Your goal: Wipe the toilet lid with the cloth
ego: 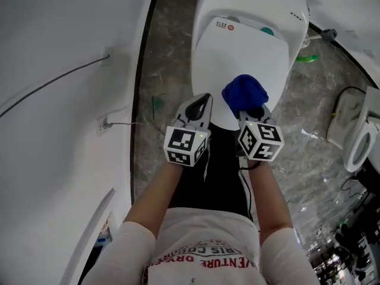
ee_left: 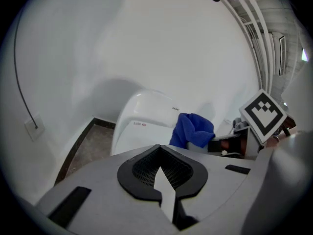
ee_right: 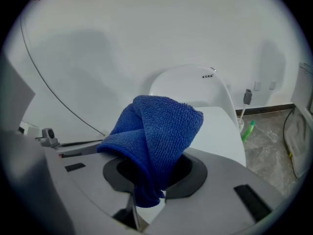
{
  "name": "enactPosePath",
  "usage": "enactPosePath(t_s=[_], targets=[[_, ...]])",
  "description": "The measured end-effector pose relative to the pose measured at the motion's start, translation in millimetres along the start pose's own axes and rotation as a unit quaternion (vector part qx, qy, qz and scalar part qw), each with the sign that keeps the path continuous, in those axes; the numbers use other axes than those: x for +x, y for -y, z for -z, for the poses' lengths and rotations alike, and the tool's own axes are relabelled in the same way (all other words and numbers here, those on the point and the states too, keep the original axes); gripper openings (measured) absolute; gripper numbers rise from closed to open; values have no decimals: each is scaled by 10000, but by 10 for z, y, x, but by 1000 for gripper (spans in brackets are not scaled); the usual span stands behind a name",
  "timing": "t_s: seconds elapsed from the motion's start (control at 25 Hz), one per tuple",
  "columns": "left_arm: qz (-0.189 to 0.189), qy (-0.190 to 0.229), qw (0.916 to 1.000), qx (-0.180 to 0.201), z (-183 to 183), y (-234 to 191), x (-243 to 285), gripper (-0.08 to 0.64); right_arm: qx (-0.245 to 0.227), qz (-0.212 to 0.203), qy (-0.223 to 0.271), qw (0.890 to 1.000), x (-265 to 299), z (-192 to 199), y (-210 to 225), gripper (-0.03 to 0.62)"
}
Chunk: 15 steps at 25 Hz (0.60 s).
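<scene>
The white toilet [ego: 249, 52] stands ahead of me with its lid down; the lid also shows in the left gripper view [ee_left: 142, 131] and the right gripper view [ee_right: 220, 126]. A blue terry cloth [ego: 244, 94] is bunched over the lid's near edge. My right gripper [ego: 252, 113] is shut on the cloth [ee_right: 156, 131], which folds up out of the jaws [ee_right: 146, 190]. My left gripper [ego: 200, 107] hovers beside it at the lid's front left, shut with nothing in it [ee_left: 164, 180]. From there I see the cloth [ee_left: 193, 129] to the right.
A white wall [ego: 59, 100] with a socket [ego: 102, 125] and a cable runs close on the left. A green brush handle [ego: 307, 57] stands right of the toilet on the marble floor [ego: 309, 135]. Another white fixture [ego: 359, 141] sits at far right.
</scene>
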State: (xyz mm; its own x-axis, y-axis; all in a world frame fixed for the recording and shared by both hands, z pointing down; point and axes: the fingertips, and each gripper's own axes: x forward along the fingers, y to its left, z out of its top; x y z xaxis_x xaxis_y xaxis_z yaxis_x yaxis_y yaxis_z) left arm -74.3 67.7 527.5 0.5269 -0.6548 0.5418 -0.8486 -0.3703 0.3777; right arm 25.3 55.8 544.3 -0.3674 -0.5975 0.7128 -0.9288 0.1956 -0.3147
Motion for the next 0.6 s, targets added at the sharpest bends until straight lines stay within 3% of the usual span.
enactPosePath(t_s=[0.24, 0.44, 0.6], targets=[[-443, 204, 9988, 41, -267, -463, 73, 6, -213, -454, -157, 9986, 681, -431, -188, 87], [-938, 197, 9949, -304, -417, -856, 296, 6, -341, -831, -374, 9953, 1123, -667, -257, 87], [-1061, 242, 9919, -661, -486, -1032, 459, 6, -344, -1127, -590, 9913, 1470, -756, -310, 87]])
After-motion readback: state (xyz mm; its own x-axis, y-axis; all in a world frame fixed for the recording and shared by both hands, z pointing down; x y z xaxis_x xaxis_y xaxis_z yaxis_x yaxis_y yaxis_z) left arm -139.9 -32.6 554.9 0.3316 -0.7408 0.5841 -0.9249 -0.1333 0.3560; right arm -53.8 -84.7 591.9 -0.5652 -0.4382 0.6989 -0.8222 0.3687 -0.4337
